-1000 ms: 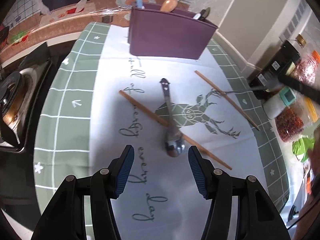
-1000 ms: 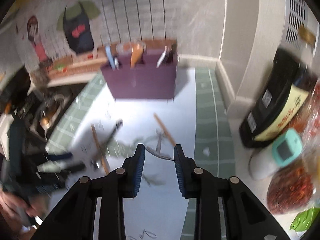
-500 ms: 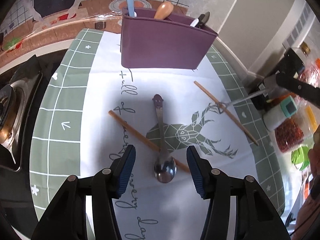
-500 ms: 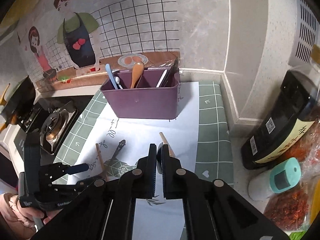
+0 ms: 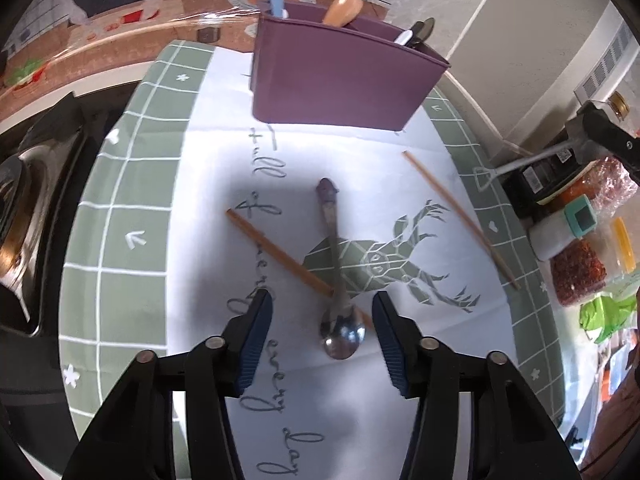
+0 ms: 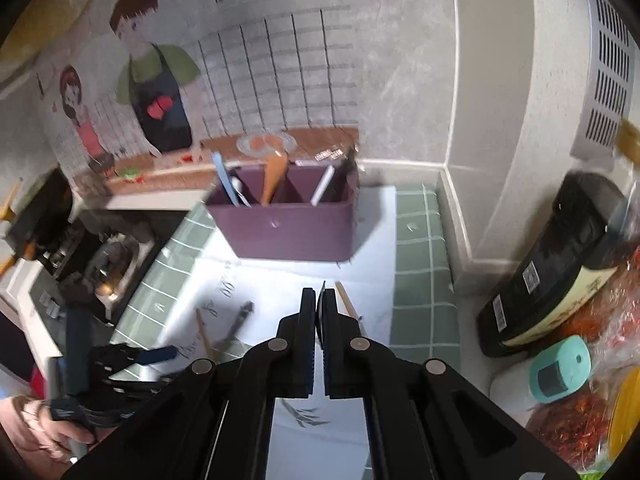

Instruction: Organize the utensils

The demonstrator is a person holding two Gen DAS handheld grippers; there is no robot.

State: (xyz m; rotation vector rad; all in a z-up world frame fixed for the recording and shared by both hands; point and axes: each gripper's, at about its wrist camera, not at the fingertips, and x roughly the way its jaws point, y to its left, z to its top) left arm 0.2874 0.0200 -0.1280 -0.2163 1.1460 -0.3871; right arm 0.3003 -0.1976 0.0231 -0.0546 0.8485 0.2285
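Observation:
A metal spoon [image 5: 338,292] lies on the white cloth, its bowl between my left gripper's [image 5: 322,322] open blue pads. It crosses a wooden chopstick [image 5: 280,256]. A second chopstick [image 5: 460,218] lies to the right. The purple utensil holder [image 5: 340,84] stands at the back, with a blue handle, a wooden spoon and dark utensils in it. My right gripper [image 6: 319,312] is shut on a thin metal fork, seen edge-on between the pads; the fork [image 5: 520,166] shows in the left wrist view, held above the cloth's right side. The holder [image 6: 288,220] is ahead of it.
A stove [image 5: 24,208] lies left of the green checked mat [image 5: 120,240]. A dark bottle [image 6: 560,264], a teal-capped container [image 6: 556,368] and bags of red dried food [image 5: 580,268] crowd the right side. A wall runs behind the holder.
My right gripper has closed on the fork and lifted it off the cloth toward the right. My left gripper moved forward so the spoon's bowl lies between its pads.

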